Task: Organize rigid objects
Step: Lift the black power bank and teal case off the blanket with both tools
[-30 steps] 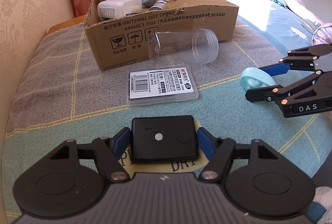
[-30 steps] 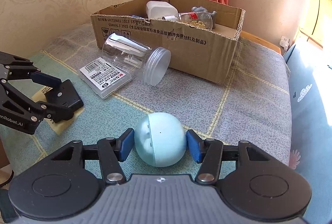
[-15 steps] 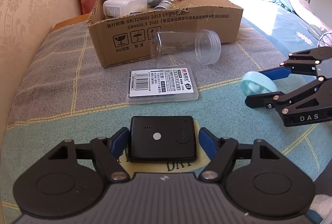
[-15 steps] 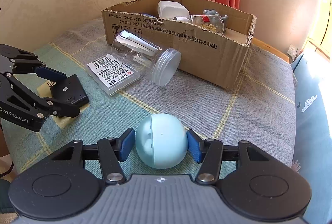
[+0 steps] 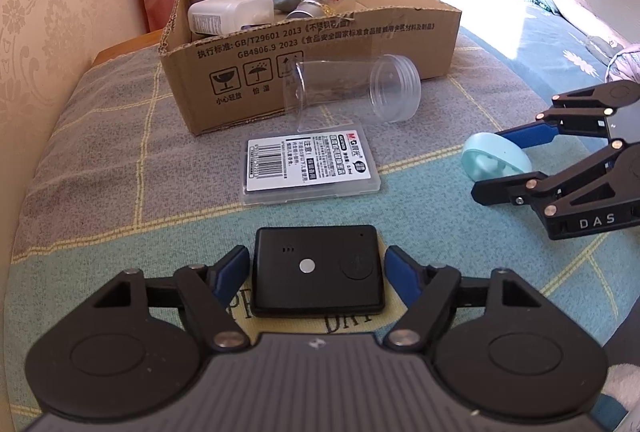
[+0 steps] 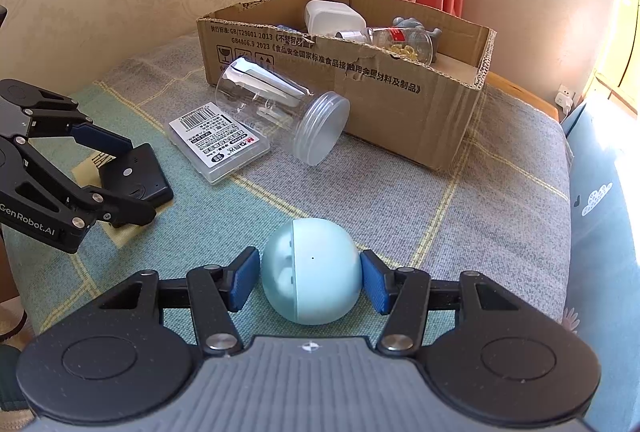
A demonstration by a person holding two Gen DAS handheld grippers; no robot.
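In the left wrist view, the left gripper [image 5: 318,270] straddles the black box [image 5: 318,270] at lower centre, long axis crosswise; its jaws have just been opening, pads clear. At right, the right gripper [image 6: 310,282] clamps the blue ball [image 6: 312,274].

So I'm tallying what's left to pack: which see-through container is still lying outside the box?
The empty clear jar, on its side on the blanket against the cardboard box. The other clear bottle, red-labelled, is already inside.
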